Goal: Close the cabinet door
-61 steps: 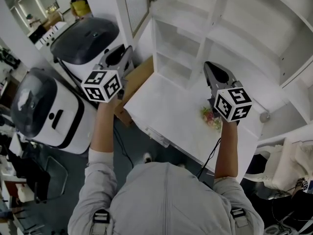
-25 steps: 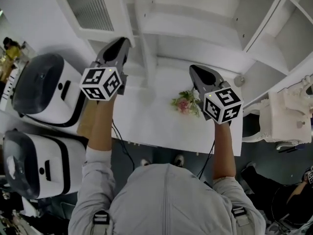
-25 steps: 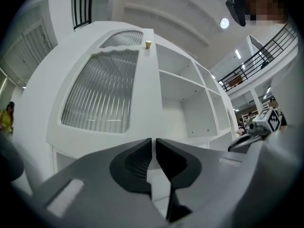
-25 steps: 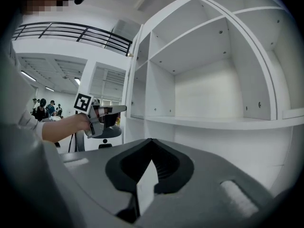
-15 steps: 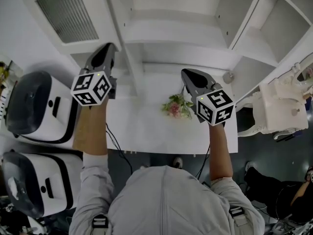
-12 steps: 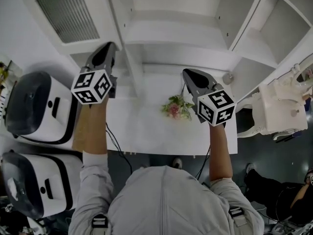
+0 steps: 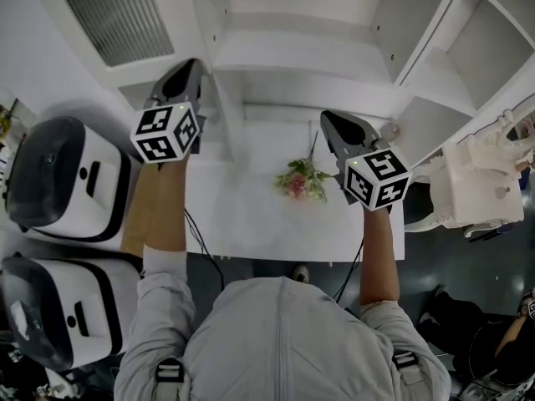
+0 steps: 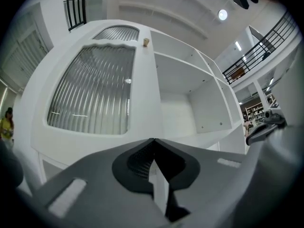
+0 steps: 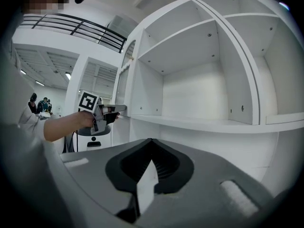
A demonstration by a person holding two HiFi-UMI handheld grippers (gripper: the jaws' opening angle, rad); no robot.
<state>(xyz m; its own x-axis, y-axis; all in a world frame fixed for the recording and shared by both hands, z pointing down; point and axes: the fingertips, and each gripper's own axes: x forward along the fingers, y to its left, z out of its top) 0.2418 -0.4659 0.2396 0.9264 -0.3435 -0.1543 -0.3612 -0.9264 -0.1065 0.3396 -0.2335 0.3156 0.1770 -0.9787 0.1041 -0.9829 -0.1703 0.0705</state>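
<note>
**Ribbed-glass door stands open**

The white cabinet door [image 7: 117, 19], with its ribbed glass panel, is swung out to the left of the cabinet's [image 7: 309, 53] open shelves. The left gripper [image 7: 194, 67], jaws together, points roughly level beside the door's edge. The right gripper [image 7: 328, 118], jaws also together, faces the shelves.

I see the cabinet door [image 8: 92, 94] just ahead of my left gripper [image 8: 153, 139], slightly to its left. It has a white frame and an arch-topped ribbed glass pane, and it stands swung open beside the cabinet [image 8: 178, 103].
</note>
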